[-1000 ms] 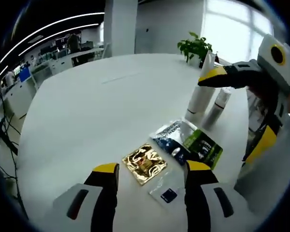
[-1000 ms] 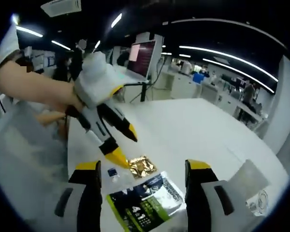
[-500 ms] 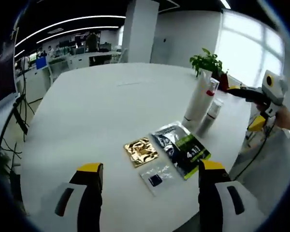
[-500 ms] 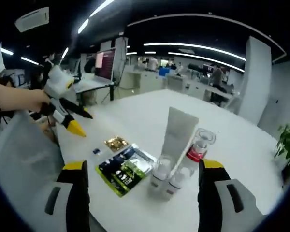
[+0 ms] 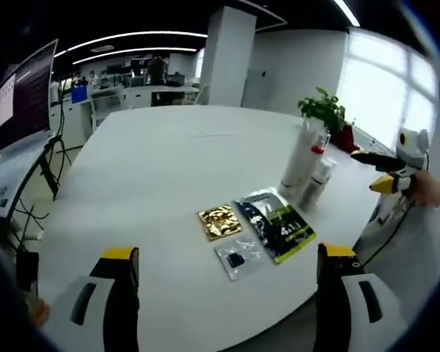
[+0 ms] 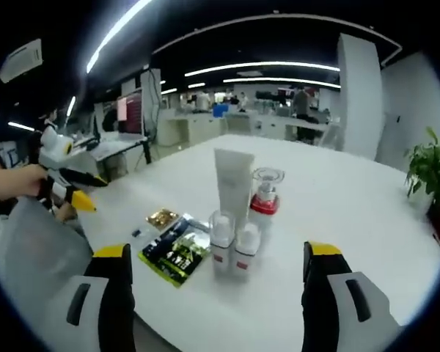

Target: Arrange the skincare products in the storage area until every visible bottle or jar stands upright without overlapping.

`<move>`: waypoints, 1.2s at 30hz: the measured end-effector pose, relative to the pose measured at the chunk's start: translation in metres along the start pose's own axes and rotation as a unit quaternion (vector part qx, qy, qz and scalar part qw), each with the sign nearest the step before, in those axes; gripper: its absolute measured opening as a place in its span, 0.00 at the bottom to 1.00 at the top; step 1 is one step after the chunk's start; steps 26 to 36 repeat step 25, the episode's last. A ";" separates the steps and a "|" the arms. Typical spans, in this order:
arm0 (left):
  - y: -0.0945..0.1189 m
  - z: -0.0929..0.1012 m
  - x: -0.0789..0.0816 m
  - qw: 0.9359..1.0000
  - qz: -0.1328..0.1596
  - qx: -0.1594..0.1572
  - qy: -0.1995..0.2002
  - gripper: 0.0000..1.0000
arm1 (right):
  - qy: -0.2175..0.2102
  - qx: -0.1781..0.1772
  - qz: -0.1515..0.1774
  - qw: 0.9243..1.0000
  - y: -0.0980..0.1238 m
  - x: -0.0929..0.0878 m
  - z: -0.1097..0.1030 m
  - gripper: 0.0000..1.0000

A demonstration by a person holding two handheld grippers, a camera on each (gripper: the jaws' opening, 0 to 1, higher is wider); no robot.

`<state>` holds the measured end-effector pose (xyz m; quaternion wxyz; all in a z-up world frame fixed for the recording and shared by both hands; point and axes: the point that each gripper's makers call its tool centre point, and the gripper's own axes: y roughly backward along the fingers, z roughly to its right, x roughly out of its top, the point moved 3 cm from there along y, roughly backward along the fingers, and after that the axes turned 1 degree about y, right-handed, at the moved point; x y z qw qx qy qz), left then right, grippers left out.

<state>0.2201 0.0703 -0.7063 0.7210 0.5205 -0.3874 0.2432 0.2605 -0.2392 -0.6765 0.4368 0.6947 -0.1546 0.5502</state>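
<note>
Standing upright in a tight cluster on the white bench (image 6: 367, 220) are the tube (image 6: 232, 181), jar (image 6: 266, 192) and two small bottles (image 6: 221, 240), so the arranging looks finished. Both left tongs (image 5: 224, 293) and right tongs (image 6: 216, 290) gape empty, held well back. Sachets (image 5: 276, 223) lie flat nearby; their print is unreadable.

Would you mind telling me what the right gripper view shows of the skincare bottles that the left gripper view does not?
The right gripper view alone separates the cluster: white tube, clear-capped red-collared bottle and two small bottles in front, all upright. The left gripper view alone shows the small clear packet plainly, and a monitor at its edge. Both share the white table, gold sachet, dark-green sachet and potted plant.
</note>
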 end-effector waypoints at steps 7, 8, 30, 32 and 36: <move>-0.006 0.006 -0.003 1.000 -0.013 -0.006 -0.014 0.99 | 0.000 0.012 -0.010 1.000 -0.003 -0.003 -0.007 0.96; -0.006 0.004 -0.004 1.000 -0.014 -0.007 -0.015 0.99 | 0.000 0.013 -0.011 1.000 -0.004 -0.003 -0.007 0.95; -0.011 -0.001 -0.013 0.998 -0.037 -0.010 -0.040 0.98 | -0.001 0.018 -0.025 1.000 -0.008 -0.010 -0.008 0.93; -0.011 -0.001 -0.013 0.998 -0.037 -0.010 -0.040 0.98 | -0.001 0.018 -0.025 1.000 -0.008 -0.010 -0.008 0.93; -0.011 -0.001 -0.013 0.998 -0.037 -0.010 -0.040 0.98 | -0.001 0.018 -0.025 1.000 -0.008 -0.010 -0.008 0.93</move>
